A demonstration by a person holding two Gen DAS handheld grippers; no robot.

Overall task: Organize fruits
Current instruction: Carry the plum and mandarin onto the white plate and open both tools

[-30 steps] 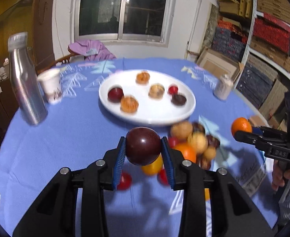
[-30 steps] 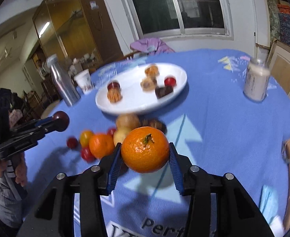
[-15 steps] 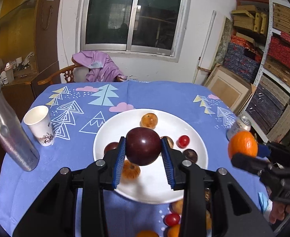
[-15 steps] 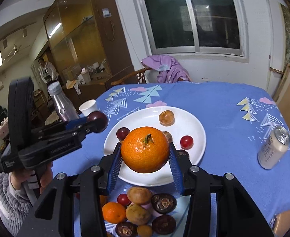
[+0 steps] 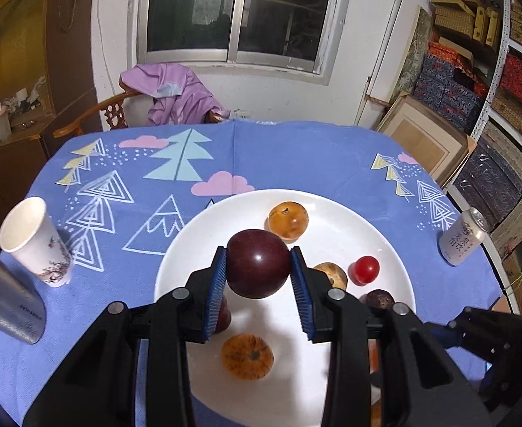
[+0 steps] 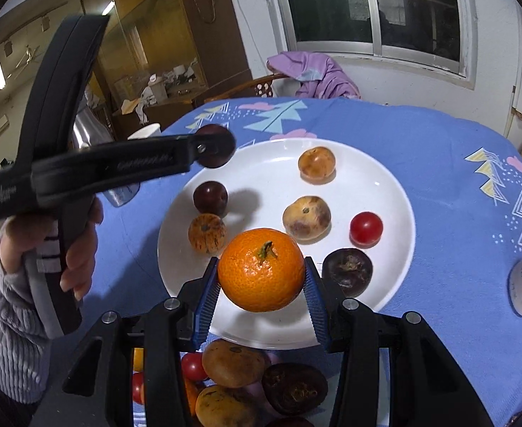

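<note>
L tool (image 5: pixel 257 277) clamped plum (image 5: pixel 258 263), R tool (image 6: pixel 261 284) clamped orange (image 6: pixel 261 274), both over plate (image 6: pixel 385 178) w/ six fruits; cup (image 5: pixel 35 242), can (image 5: pixel 462 236) nearby on bench (image 5: pixel 296 156).

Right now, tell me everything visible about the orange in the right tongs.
The orange is round, bright and pebbly-skinned, with a small green stem stub facing up toward the camera. The right tongs clamp it between blue ribbed pads on both sides. It hangs above the near edge of the white plate, touching nothing else.
</note>
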